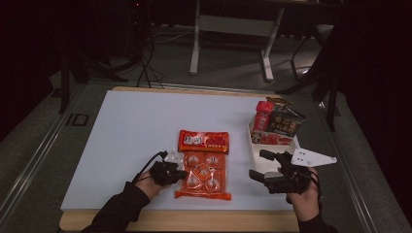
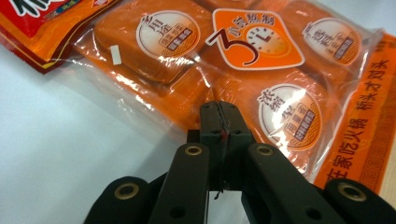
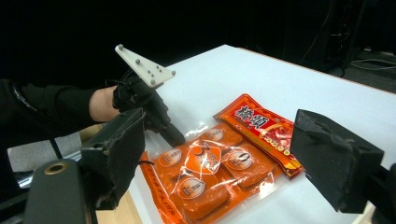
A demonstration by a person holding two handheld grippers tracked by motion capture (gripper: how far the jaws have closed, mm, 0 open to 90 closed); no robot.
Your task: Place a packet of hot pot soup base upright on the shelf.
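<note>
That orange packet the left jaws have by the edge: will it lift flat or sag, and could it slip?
The orange packet will probably sag: thin clear film around separate blocks. Its glossy film looks slippery, so the left gripper, shut on the edge alone, may lose it. The blocks likely make it fairly heavy.

A sealed packet (image 1: 204, 165) is laid near the table's (image 1: 126, 131) front edge, at centre. A box (image 1: 260, 150) holding upright packs (image 1: 277, 121) is placed at its two o'clock. The left gripper (image 1: 180, 173) is set against the packet at nine o'clock; the right gripper (image 1: 260, 165) is held at three o'clock, apart.
</note>
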